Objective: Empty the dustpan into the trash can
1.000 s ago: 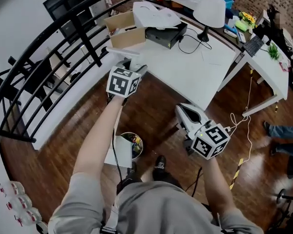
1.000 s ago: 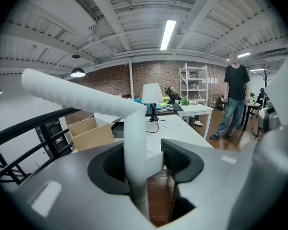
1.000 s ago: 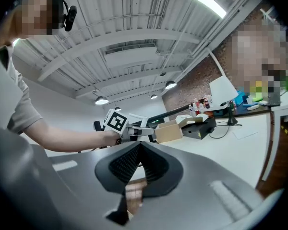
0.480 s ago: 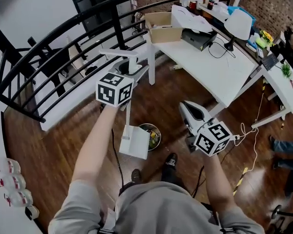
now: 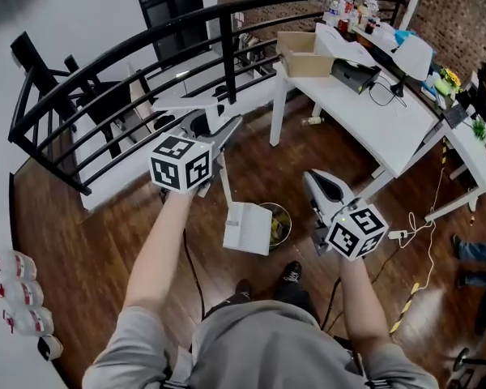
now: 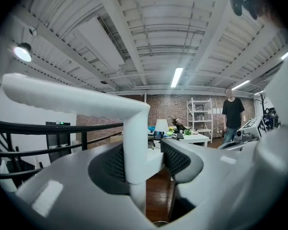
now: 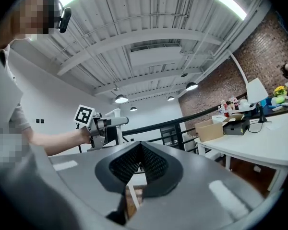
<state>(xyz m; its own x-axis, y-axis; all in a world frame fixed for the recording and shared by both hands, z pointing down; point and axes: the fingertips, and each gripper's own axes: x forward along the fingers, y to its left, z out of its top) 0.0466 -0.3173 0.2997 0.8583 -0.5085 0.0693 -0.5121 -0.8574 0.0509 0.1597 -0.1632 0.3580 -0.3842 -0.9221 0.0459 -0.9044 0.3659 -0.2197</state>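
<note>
1. One long black railing (image 5: 228, 55) curved across the far side of the wooden floor, the biggest thing we saw.
2. A white desk (image 5: 348, 104) stood at the upper right just inside that railing, with clutter along its far edge.
3. The dustpan (image 5: 247, 228) came next. It was white and long-handled, and it hung off the floor from its upright shaft. Its pan was near the middle of the head view, in front of the person's feet.
4. In that view the pan covered the left side of the trash can (image 5: 285, 215). This was a small round bin on the floor with colourful rubbish inside. We could not tell how high the pan hung above it.
5. The left gripper (image 5: 225, 128) was held level and out in front. In its own view we saw the jaws clamped on the dustpan's shaft (image 6: 134, 143), the dark meshed pads (image 6: 175, 157) pressing it from both sides. The bent top of the handle ran off to the left.
6. The right gripper (image 5: 312, 177) sat level at the right, well apart from the dustpan. In its own view the jaws (image 7: 141, 150) were pressed together at the tips and pinched nothing.
7. A cardboard box (image 5: 304, 55) rested open on the near corner of the desk.
8. Several clear bottles (image 5: 16, 298) lay in a row at the far left edge of the floor.
</note>
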